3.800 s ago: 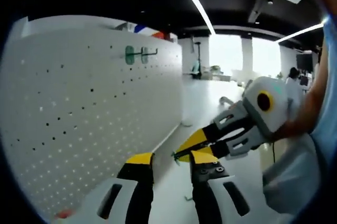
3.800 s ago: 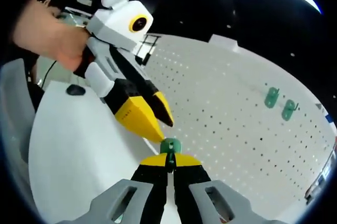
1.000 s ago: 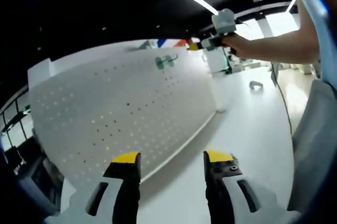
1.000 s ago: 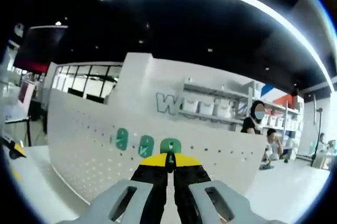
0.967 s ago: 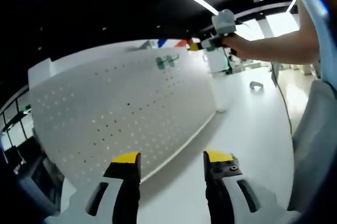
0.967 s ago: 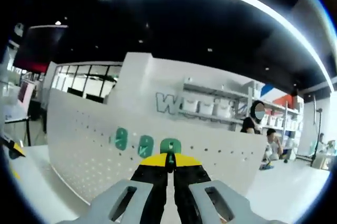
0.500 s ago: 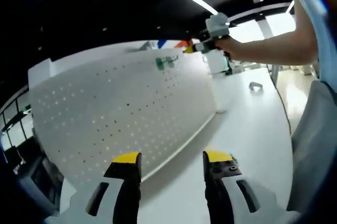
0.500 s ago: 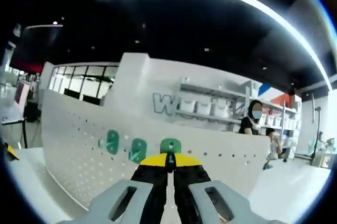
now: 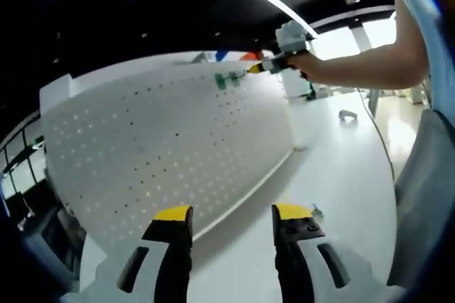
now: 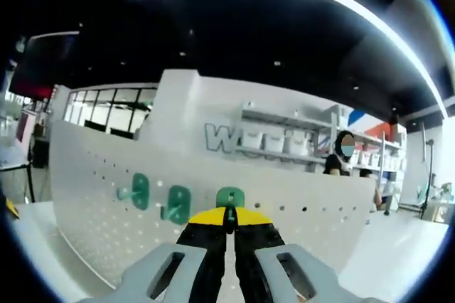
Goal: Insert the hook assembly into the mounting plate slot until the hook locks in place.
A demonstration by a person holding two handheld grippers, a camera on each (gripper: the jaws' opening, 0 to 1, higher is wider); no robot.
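The white pegboard mounting plate [image 9: 163, 153] stands upright along the white table. Two green hooks [image 9: 226, 80] hang near its top edge. In the left gripper view my left gripper [image 9: 232, 213] sits low over the table, open, nothing between its yellow tips. The right gripper [image 9: 254, 68], held by a hand, is up at the plate's top, just right of the two hooks. In the right gripper view my right gripper [image 10: 228, 215] is shut on a green hook assembly [image 10: 229, 198], close to the plate [image 10: 85, 196]. The hung hooks [image 10: 139, 190] [image 10: 176, 203] are just left of it.
The white table [image 9: 341, 175] stretches right of the plate, with a small dark object [image 9: 346, 114] lying far off on it. A person's arm [image 9: 362, 68] reaches across above. Behind the plate there are wall shelves [image 10: 274, 139] and people [image 10: 345, 157].
The right gripper has carried the green hook assembly from low by the left gripper up to the plate's top, and keeps closing in beside the two hung hooks. The left gripper stays open and low.
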